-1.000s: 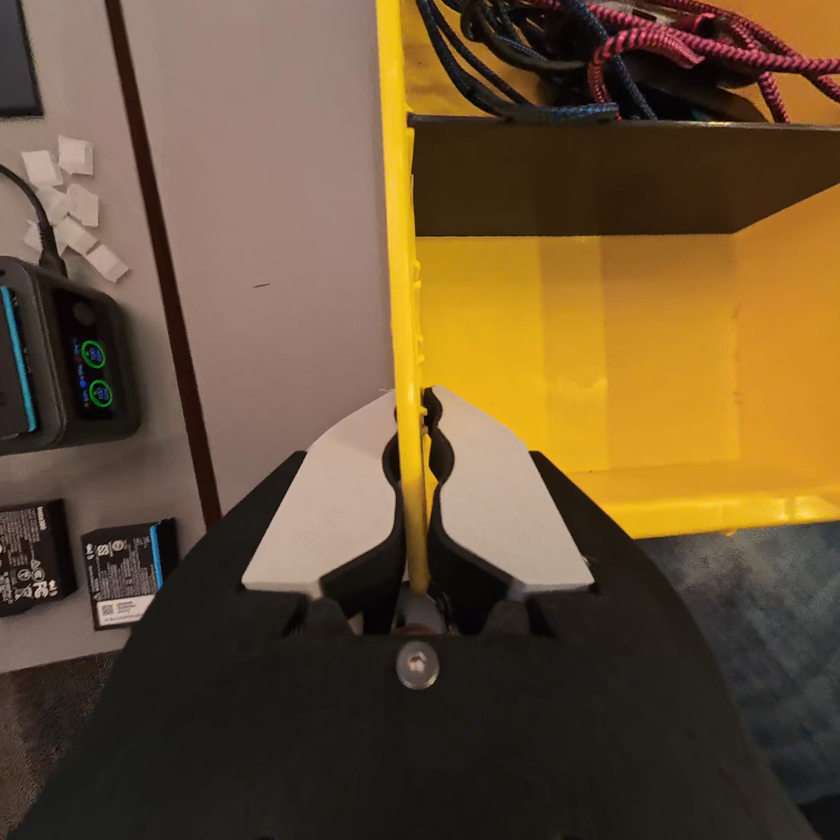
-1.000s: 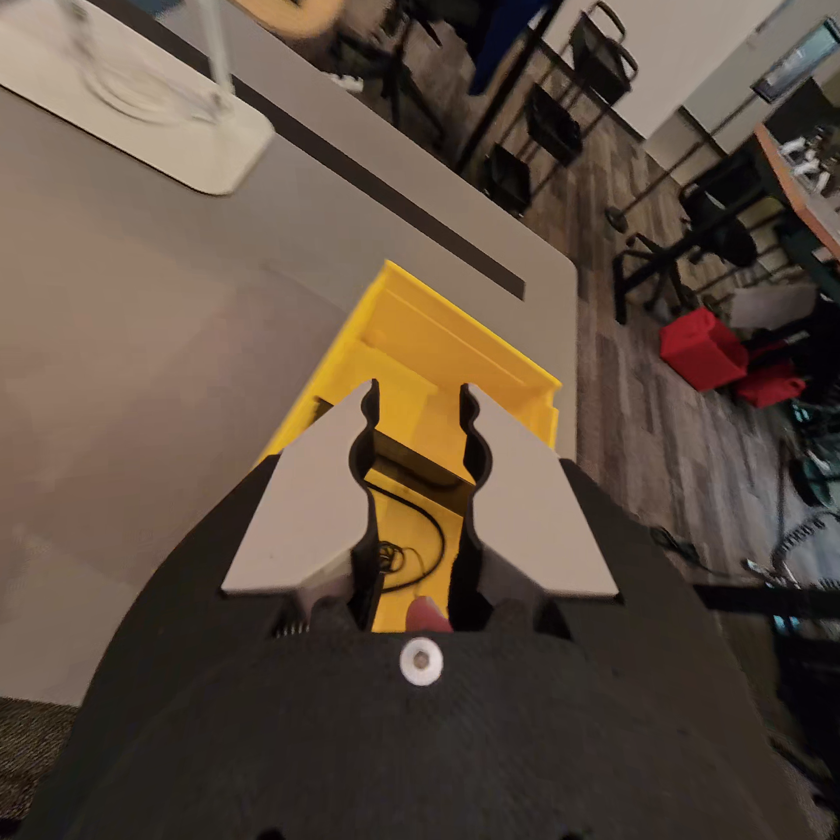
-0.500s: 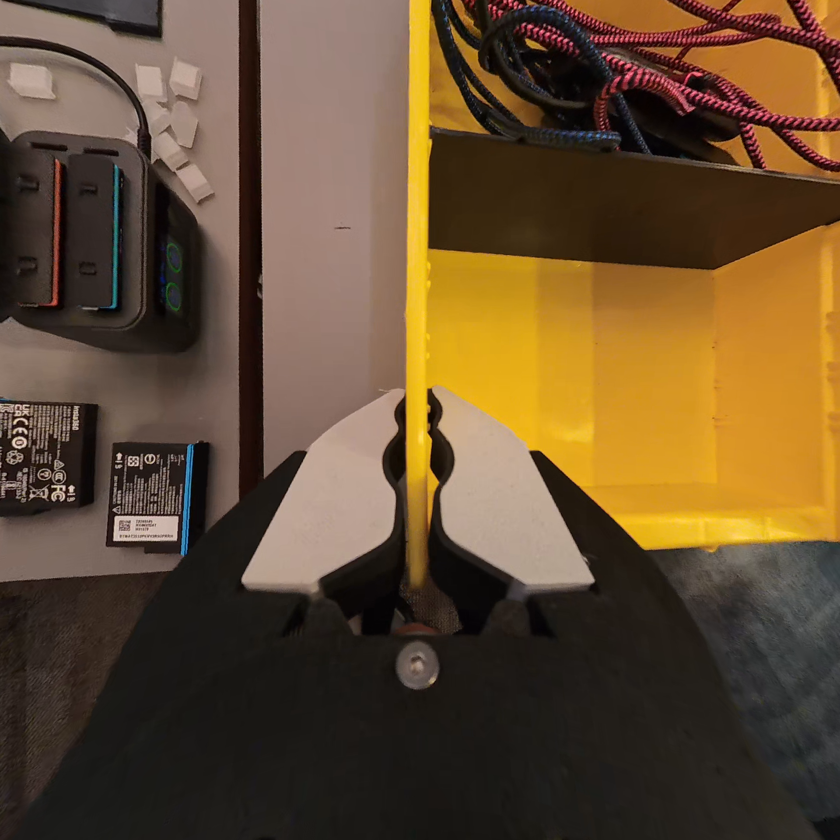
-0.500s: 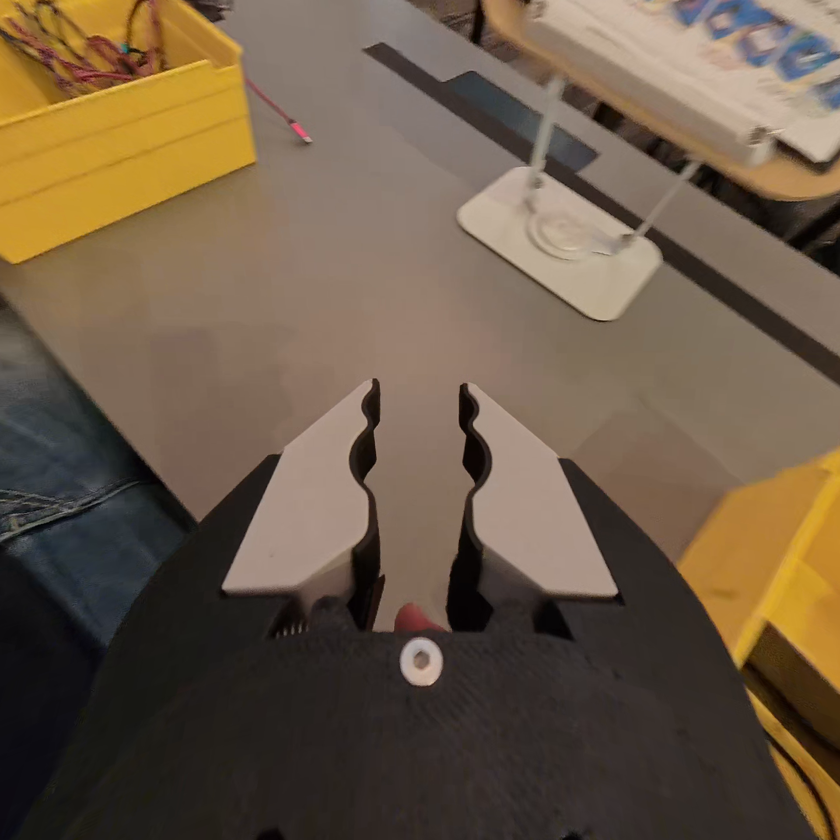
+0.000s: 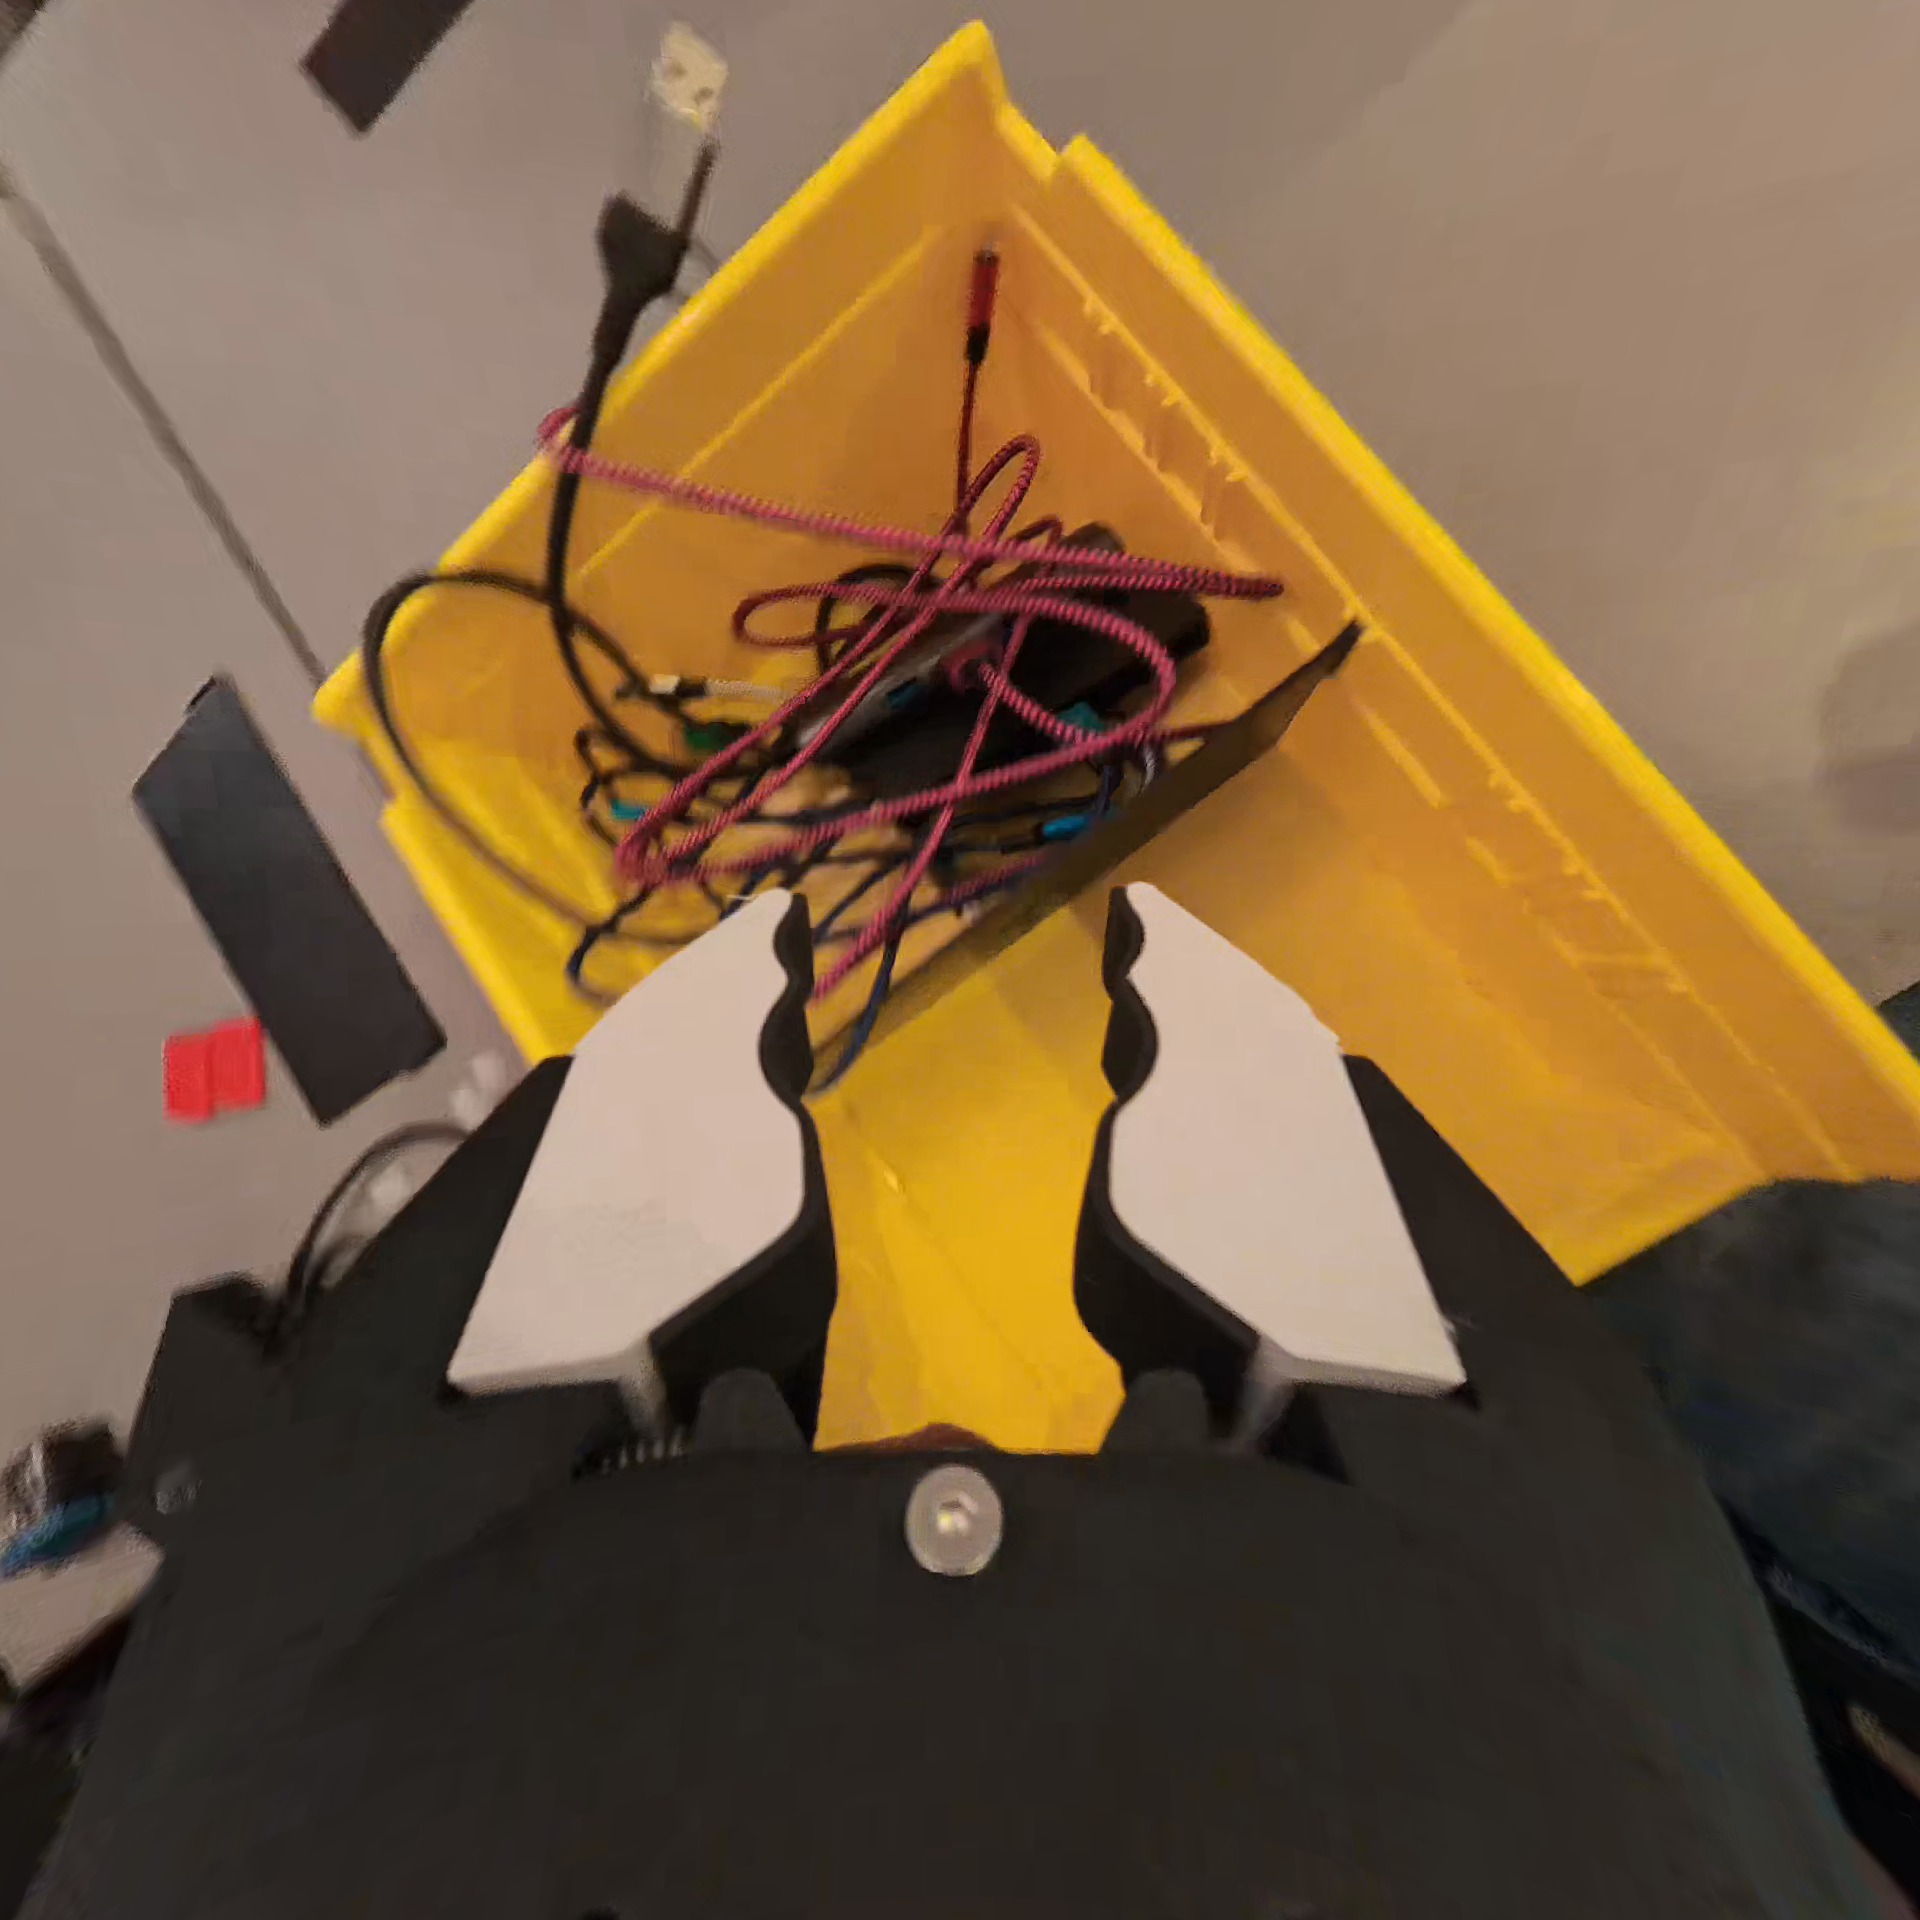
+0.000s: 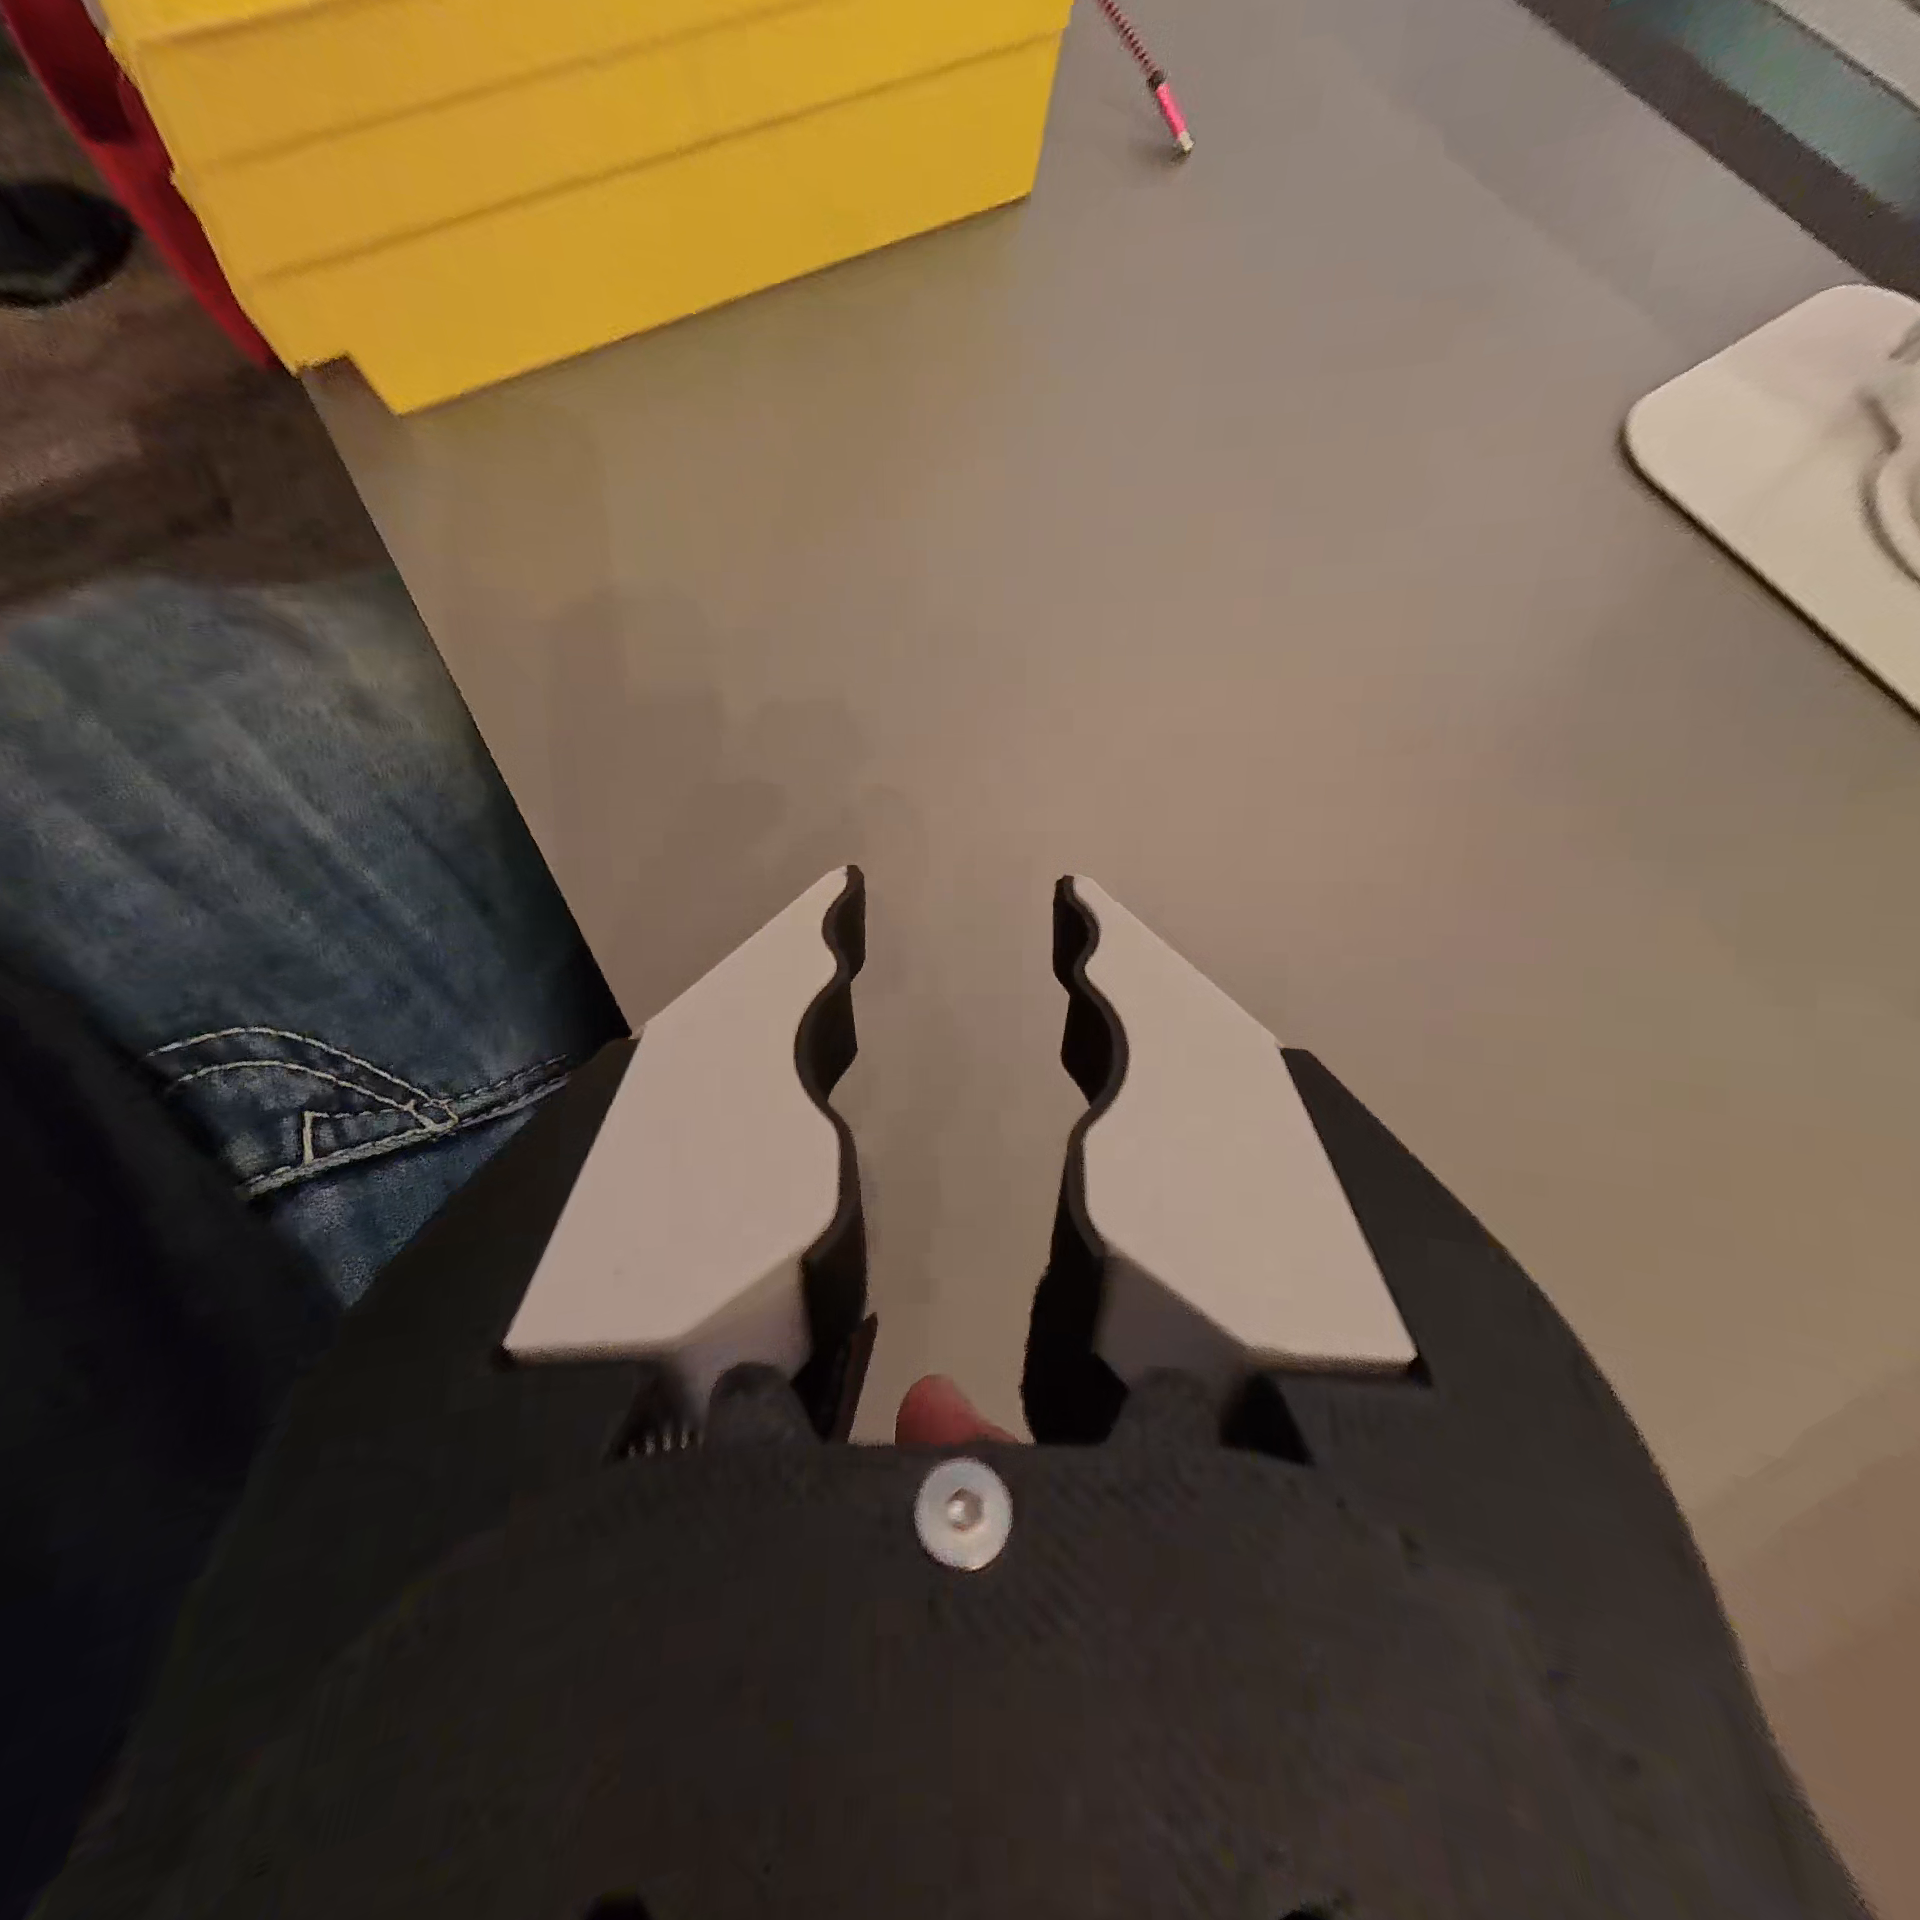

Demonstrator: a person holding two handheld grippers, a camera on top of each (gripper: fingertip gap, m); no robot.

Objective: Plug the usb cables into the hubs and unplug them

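The left gripper (image 5: pixel 951 997) has let go of the yellow bin (image 5: pixel 1403 831) wall, jaws apart above the tangled usb cables (image 5: pixel 914 727); a dark hub probably lies among them. The right gripper (image 6: pixel 956 935) hangs released over bare table (image 6: pixel 1143 571).

You have one yellow bin (image 5: pixel 1434 790), one black divider (image 5: pixel 1195 790) inside it, and two open grippers: left (image 5: pixel 951 914), right (image 6: pixel 956 883).

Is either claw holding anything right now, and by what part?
Nothing is held. The left claw is open above the yellow bin; the right claw is open over the bare table.
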